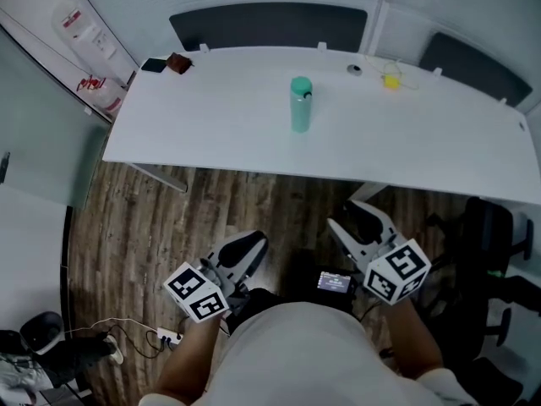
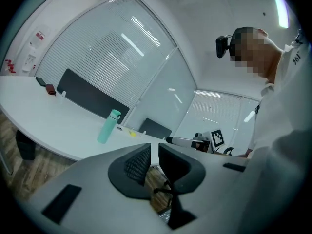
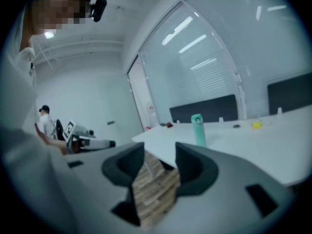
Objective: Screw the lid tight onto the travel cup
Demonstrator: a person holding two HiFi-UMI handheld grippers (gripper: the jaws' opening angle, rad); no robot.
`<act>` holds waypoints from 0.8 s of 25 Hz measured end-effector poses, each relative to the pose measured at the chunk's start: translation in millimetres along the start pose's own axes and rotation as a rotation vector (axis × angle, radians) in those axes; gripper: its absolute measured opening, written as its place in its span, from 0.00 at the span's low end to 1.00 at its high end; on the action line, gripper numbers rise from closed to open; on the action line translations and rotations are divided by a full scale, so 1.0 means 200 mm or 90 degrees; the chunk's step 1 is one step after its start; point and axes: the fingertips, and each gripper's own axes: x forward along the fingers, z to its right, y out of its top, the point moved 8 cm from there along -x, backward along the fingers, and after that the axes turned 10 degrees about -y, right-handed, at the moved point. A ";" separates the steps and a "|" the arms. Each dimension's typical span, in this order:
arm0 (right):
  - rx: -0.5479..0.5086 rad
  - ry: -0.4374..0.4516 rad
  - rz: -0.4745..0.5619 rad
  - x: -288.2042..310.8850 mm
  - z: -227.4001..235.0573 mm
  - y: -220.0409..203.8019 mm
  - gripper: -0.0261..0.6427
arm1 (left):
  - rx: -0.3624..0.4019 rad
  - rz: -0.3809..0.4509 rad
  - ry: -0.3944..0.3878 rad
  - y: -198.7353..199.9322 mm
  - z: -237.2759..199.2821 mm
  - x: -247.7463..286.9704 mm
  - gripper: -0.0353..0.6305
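Jaws barely parted on your left gripper, released wider on your right gripper, both empty; travel cup upright at twelve o'clock.

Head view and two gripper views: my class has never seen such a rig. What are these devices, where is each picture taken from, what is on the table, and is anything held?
A person holds a two-jaw gripper in each hand. The head view looks down from a camera on the person's head and shows the left gripper and right gripper over the floor, short of the white table. The other two pictures come from cameras riding on each gripper, looking along its jaws. On the table stands a teal travel cup, upright, lid on; farther back lies a yellow object. Nothing is held: the left jaws stand slightly apart, the right wider.
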 end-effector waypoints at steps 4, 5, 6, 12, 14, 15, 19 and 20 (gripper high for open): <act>0.005 -0.004 -0.009 0.07 0.09 0.01 0.33 | -0.006 -0.005 0.012 0.02 -0.09 0.08 0.14; 0.007 -0.004 -0.012 0.09 0.10 0.01 0.33 | -0.008 -0.009 0.012 0.02 -0.11 0.10 0.14; 0.008 -0.005 -0.016 0.11 0.12 0.01 0.33 | -0.009 -0.014 0.010 0.03 -0.13 0.11 0.14; 0.006 -0.031 -0.035 0.26 0.16 0.05 0.33 | -0.012 -0.028 -0.007 0.11 -0.35 0.18 0.15; 0.001 -0.050 -0.033 0.32 0.18 0.07 0.33 | -0.013 -0.035 -0.015 0.14 -0.45 0.22 0.16; 0.000 -0.061 -0.033 0.35 0.19 0.08 0.33 | -0.014 -0.041 -0.022 0.15 -0.49 0.24 0.16; 0.010 -0.103 -0.032 0.46 0.22 0.13 0.33 | -0.006 -0.071 -0.057 0.22 -0.66 0.31 0.20; 0.011 -0.113 -0.033 0.49 0.22 0.14 0.33 | -0.004 -0.075 -0.062 0.24 -0.69 0.33 0.22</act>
